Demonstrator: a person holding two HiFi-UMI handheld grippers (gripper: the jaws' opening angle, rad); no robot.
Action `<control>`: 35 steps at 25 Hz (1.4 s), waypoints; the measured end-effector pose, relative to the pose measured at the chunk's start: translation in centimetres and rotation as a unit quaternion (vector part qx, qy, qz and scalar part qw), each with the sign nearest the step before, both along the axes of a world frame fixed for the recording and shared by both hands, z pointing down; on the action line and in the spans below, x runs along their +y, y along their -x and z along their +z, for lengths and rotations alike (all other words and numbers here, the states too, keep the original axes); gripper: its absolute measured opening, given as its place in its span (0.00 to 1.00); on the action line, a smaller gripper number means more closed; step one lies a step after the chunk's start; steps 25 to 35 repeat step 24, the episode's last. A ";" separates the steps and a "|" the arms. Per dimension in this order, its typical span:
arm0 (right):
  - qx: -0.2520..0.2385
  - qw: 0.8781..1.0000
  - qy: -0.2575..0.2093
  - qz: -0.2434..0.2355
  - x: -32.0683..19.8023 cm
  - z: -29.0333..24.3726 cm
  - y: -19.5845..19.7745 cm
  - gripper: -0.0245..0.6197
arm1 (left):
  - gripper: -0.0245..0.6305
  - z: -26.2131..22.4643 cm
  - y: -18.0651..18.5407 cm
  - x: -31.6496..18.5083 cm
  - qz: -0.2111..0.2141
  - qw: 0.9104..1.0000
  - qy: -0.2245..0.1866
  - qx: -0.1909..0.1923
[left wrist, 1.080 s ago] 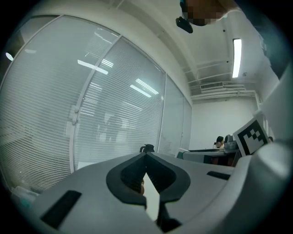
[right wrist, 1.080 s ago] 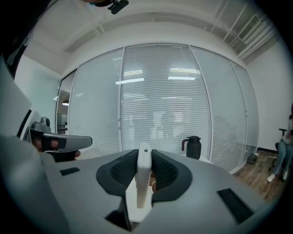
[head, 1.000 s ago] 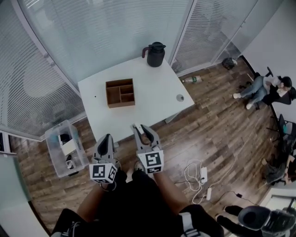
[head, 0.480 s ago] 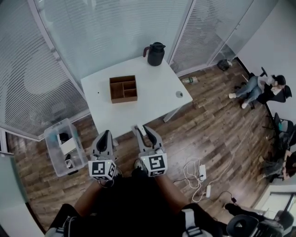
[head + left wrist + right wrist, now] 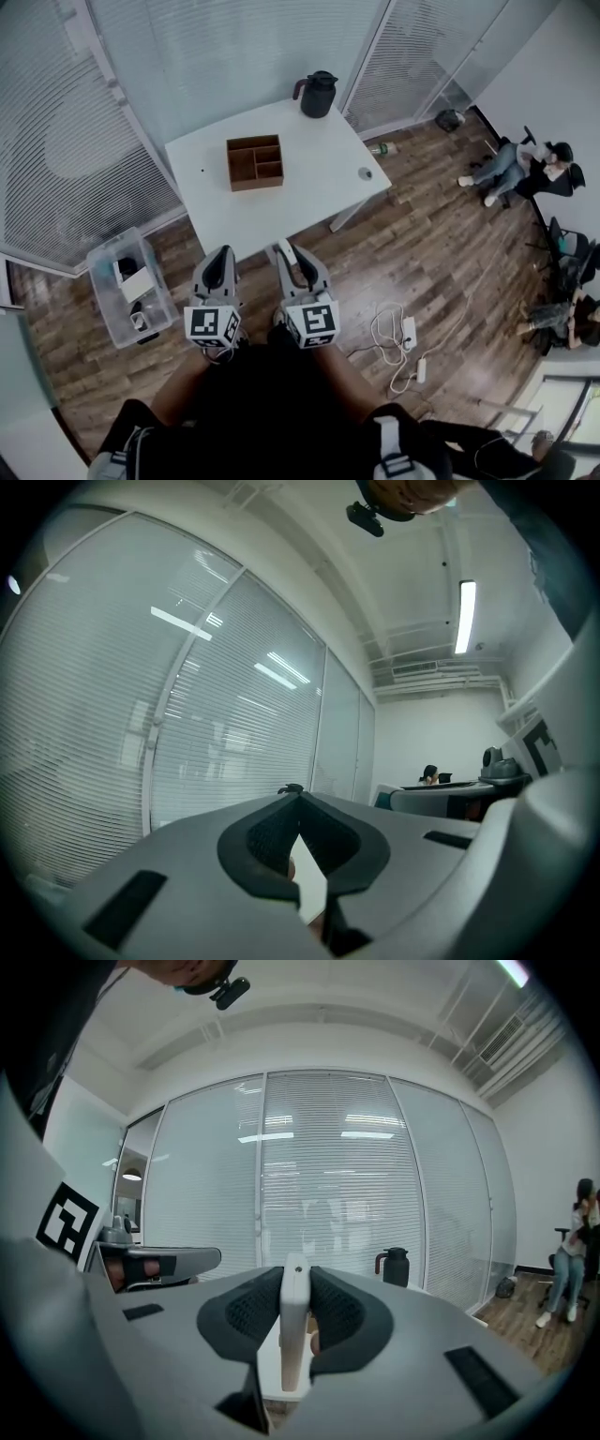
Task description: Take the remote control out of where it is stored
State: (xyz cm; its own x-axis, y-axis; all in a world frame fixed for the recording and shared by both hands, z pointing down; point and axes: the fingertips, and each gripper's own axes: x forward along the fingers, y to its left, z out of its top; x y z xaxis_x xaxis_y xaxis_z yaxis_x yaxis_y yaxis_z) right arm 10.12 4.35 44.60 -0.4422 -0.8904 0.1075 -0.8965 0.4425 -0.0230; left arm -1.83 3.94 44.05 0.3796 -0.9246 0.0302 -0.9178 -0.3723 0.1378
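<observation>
My right gripper (image 5: 289, 253) is held close to my body, above the wooden floor in front of the white table (image 5: 309, 187). It is shut on a slim white remote control (image 5: 294, 1335), which stands on edge between the dark pads (image 5: 342, 1321). In the head view the remote control (image 5: 284, 247) shows as a pale sliver at the fingertips. My left gripper (image 5: 221, 258) hovers beside it, shut with nothing in it, its tips meeting in the left gripper view (image 5: 298, 799). A brown wooden compartment box (image 5: 255, 160) sits on the table, far from both grippers.
A dark kettle (image 5: 318, 94) stands at the table's far corner, and a small round object (image 5: 365, 173) lies near its right edge. On the floor are a clear plastic bin (image 5: 131, 286) at left, a bottle (image 5: 378, 148), and cables with a power strip (image 5: 403, 342). People sit at right (image 5: 511, 169).
The table and wooden box have drifted up and away in the head view. Both grippers stay near my body, and the right one still holds the remote control.
</observation>
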 end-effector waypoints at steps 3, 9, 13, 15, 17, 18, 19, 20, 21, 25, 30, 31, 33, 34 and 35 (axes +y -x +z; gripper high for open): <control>0.001 1.000 0.002 0.003 0.3 -0.1 -0.2 0.18 | 0.04 0.2 -0.2 0.3 0.004 1.000 0.002 0.001; 0.000 1.000 0.001 0.007 0.8 -0.1 -0.7 0.18 | 0.04 0.3 -0.7 1.0 0.007 1.000 0.006 0.004; -0.001 1.000 0.002 0.008 0.6 -0.1 -0.8 0.18 | 0.04 0.3 -1.1 0.8 0.011 1.000 0.005 0.005; -0.002 1.000 0.001 0.007 0.5 -0.1 -0.8 0.18 | 0.04 0.3 -1.3 0.7 0.012 1.000 0.006 0.006; -0.002 1.000 0.000 0.007 0.4 -0.1 -0.9 0.18 | 0.04 0.4 -1.5 0.7 0.013 1.000 0.007 0.005; -0.002 1.000 -0.002 0.008 0.3 0.0 -1.0 0.18 | 0.04 0.4 -1.6 0.6 0.014 1.000 0.007 0.005; -0.001 1.000 -0.003 0.008 0.3 0.1 -1.0 0.18 | 0.04 0.5 -1.6 0.5 0.013 1.000 0.008 0.005; 0.000 1.000 -0.004 0.007 0.2 0.1 -1.0 0.18 | 0.04 0.5 -1.5 0.4 0.013 1.000 0.007 0.005; 0.001 1.000 -0.004 0.007 0.1 0.1 -1.0 0.18 | 0.04 0.4 -1.5 0.3 0.012 1.000 0.007 0.006; 0.003 1.000 -0.007 0.005 -0.3 -0.2 -0.9 0.18 | 0.04 0.1 -1.4 -0.1 0.010 1.000 0.004 0.007; 0.003 1.000 -0.007 0.005 -0.3 -0.2 -0.9 0.18 | 0.04 0.1 -1.4 -0.1 0.010 1.000 0.004 0.007; 0.003 1.000 -0.007 0.005 -0.3 -0.2 -0.9 0.18 | 0.04 0.1 -1.4 -0.1 0.010 1.000 0.004 0.007; 0.003 1.000 -0.007 0.005 -0.3 -0.2 -0.9 0.18 | 0.04 0.1 -1.4 -0.1 0.010 1.000 0.004 0.007; 0.003 1.000 -0.007 0.005 -0.3 -0.2 -0.9 0.18 | 0.04 0.1 -1.4 -0.1 0.010 1.000 0.004 0.007; 0.003 1.000 -0.007 0.005 -0.3 -0.2 -0.9 0.18 | 0.04 0.1 -1.4 -0.1 0.010 1.000 0.004 0.007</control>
